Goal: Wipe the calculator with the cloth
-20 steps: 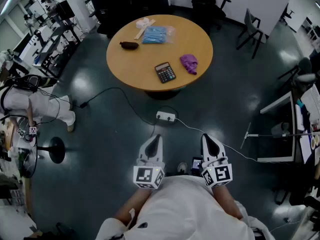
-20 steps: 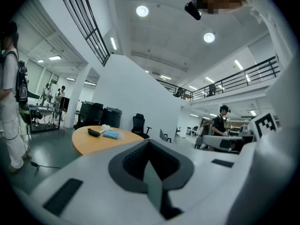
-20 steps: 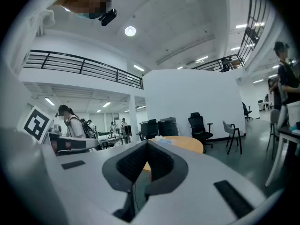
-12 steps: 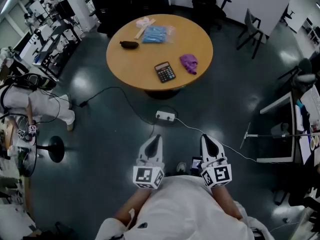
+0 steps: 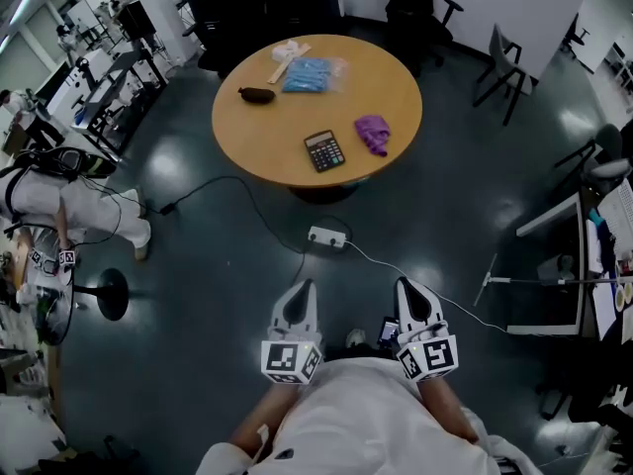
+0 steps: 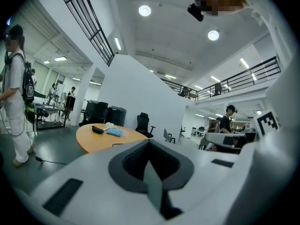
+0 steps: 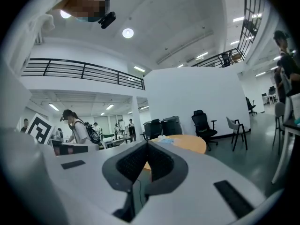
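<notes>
The only container on the round wooden worktop (image 5: 267, 137) is a clear plastic bag (image 5: 310, 72) at its far side, lying flat with something pale blue inside; what the blue stuff is cannot be made out from here. Just beside the bag lie a light wooden strip (image 5: 286, 60) and a small dark object (image 5: 257, 94). The calculator (image 5: 324, 151) sits near the worktop's near edge, keys up, and the purple cloth (image 5: 373, 134) lies bunched to its right, close to it but not touching. Both are well apart from the person, who stands back on the dark floor (image 5: 198, 295) with a white power strip (image 5: 326, 237) between them and the worktop. The left claw (image 5: 302, 293) and the right claw (image 5: 409, 293) are held side by side close in front of the body, pointing towards the worktop and roughly level. In its own view the left claw (image 6: 151, 172) has its jaws pressed together with nothing between them, and the right claw (image 7: 140, 168) is likewise closed and empty.
</notes>
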A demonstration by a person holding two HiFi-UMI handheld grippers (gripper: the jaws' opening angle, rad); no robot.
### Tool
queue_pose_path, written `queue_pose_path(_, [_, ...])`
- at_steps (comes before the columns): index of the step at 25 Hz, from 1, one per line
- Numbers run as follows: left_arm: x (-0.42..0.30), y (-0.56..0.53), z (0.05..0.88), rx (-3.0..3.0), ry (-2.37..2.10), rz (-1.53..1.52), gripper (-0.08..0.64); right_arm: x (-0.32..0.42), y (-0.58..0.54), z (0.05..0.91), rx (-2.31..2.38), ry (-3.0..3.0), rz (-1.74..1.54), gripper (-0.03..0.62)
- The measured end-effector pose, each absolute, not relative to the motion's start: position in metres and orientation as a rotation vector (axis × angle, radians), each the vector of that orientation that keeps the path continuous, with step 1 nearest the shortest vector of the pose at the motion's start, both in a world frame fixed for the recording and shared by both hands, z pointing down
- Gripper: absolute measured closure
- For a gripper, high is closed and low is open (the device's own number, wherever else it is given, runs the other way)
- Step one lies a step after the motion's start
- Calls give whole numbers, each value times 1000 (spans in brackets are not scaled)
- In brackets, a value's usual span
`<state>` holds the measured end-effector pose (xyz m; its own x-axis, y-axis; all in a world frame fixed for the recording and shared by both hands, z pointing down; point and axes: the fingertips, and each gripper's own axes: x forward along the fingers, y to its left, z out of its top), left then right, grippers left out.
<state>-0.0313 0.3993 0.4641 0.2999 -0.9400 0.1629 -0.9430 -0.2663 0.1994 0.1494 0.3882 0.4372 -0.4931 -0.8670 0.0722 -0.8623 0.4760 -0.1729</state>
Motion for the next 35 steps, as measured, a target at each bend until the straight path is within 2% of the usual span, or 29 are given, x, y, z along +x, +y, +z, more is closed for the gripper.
queue_pose_path(10, [-33, 381, 481, 2256, -1757, 75, 552, 161, 348, 436, -1524, 2701, -257, 577])
queue_pose_path(18, [-50, 277, 491, 2287, -1705, 53, 552, 138, 263, 443, -1566, 2689, -246, 577])
queue_pose_path(27, [-101, 124, 501, 2346, -1579, 81, 554, 88, 127, 433, -1615, 2644, -207, 577])
queue_pose_path(35, [-131, 43, 503, 2361, -1495, 103, 552, 65, 56, 422, -1685, 2567, -257, 577])
